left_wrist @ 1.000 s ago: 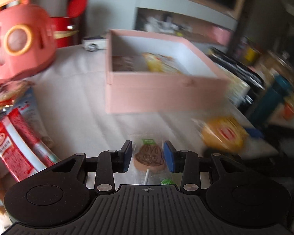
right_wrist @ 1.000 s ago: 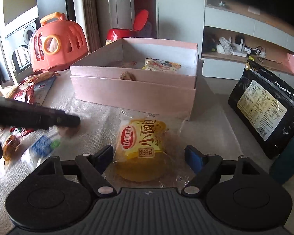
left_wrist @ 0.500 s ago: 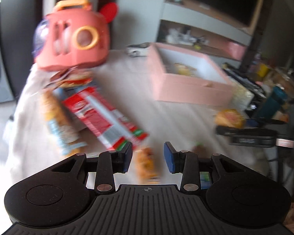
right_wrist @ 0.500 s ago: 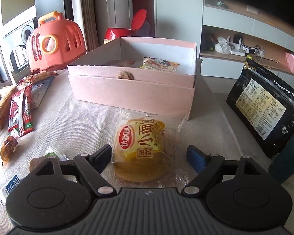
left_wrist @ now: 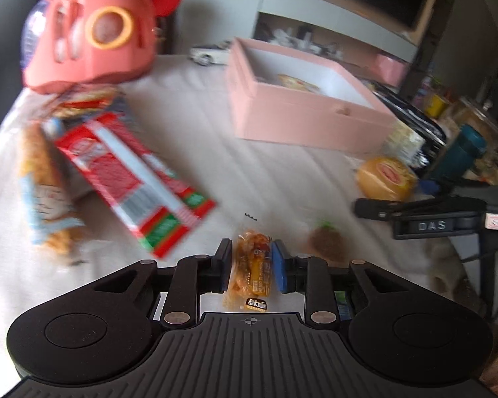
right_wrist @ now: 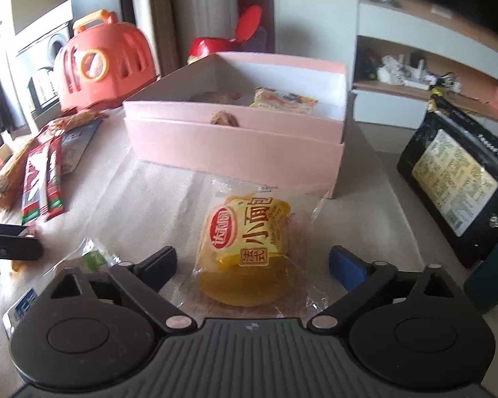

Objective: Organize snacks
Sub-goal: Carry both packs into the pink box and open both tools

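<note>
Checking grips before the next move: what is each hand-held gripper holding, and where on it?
Left hand-held gripper has closed on the small orange snack packet, across its sides. Right hand-held gripper holds nothing; the bun packet lies untouched between its open jaws.

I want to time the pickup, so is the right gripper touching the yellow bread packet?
Apart. The right wrist view shows the right gripper open wide, with clear gaps between each finger and the yellow bread packet.

left gripper (left_wrist: pixel 251 260) jaws just closing, small orange snack packet (left_wrist: pixel 253 270) between the pads, contact unclear; brown lollipop (left_wrist: pixel 327 243) just right of right finger; red sachet strip (left_wrist: pixel 132 179) ahead-left; pink box (left_wrist: pixel 302 122) far ahead; yellow bun pack (left_wrist: pixel 386 179) ahead-right beside right gripper (left_wrist: pixel 425 214)
</note>
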Demonstrator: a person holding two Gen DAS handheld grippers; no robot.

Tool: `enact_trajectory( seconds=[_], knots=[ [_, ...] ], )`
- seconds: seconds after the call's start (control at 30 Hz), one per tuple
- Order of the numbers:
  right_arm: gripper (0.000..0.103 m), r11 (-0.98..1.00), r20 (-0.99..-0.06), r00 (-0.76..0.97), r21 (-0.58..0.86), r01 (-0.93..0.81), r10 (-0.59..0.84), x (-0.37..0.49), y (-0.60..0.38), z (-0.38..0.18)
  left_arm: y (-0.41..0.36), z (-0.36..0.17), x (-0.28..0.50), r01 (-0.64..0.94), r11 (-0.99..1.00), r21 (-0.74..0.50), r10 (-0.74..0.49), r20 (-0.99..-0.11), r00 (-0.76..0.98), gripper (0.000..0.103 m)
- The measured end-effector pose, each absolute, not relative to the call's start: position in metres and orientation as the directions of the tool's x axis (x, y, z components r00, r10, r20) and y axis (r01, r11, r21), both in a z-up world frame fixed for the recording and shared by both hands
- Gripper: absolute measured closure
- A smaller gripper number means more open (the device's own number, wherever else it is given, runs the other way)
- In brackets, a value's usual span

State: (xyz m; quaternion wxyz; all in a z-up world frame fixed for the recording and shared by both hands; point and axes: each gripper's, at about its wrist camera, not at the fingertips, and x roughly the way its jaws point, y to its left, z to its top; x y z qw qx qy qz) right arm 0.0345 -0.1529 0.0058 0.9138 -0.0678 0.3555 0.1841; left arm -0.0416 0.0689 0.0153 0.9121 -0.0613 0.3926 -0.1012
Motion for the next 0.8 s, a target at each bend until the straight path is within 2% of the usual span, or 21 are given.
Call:
enact_trajectory(
  seconds=[0.23, 0.3, 0.43, 0.6, 0.73, 0.8],
  knots=[
    [0.001, 0.897, -0.689, 0.655, -0.017, -0.442, 0.310, 0.027, -0.151, 0.007, 0.054, 0.014, -0.045, 0.181, 0.971, -0.155, -0.237, -0.700, 0.674, 0.072],
    [0.006, 0.897, -0.689, 0.654, -0.012, -0.441, 0.312, 0.025, -0.153, 0.010, 0.055, 0.013, -0.044, 0.186, 0.969, -0.162, -0.246, -0.696, 0.674, 0.072],
    [0.007, 0.914, -0.667, 0.679, 0.006, -0.406, 0.306, 0.028, -0.157, 0.019, 0.058, 0.012, -0.046, 0.181, 0.967, -0.179, -0.255, -0.687, 0.680, 0.072],
    [0.039, 0.923, -0.689, 0.670, -0.003, -0.384, 0.276, 0.045, -0.149, 0.022, 0.055, 0.012, -0.050, 0.196, 0.968, -0.159, -0.251, -0.693, 0.676, 0.072],
    [0.045, 0.903, -0.705, 0.662, -0.074, -0.424, 0.253, 0.038, -0.139, 0.023, 0.055, 0.012, -0.054, 0.200, 0.965, -0.170, -0.261, -0.695, 0.670, 0.072],
    [0.048, 0.887, -0.711, 0.640, -0.050, -0.459, 0.291, 0.027, -0.141, 0.030, 0.056, 0.012, -0.057, 0.198, 0.964, -0.179, -0.267, -0.693, 0.670, 0.072]
  ],
)
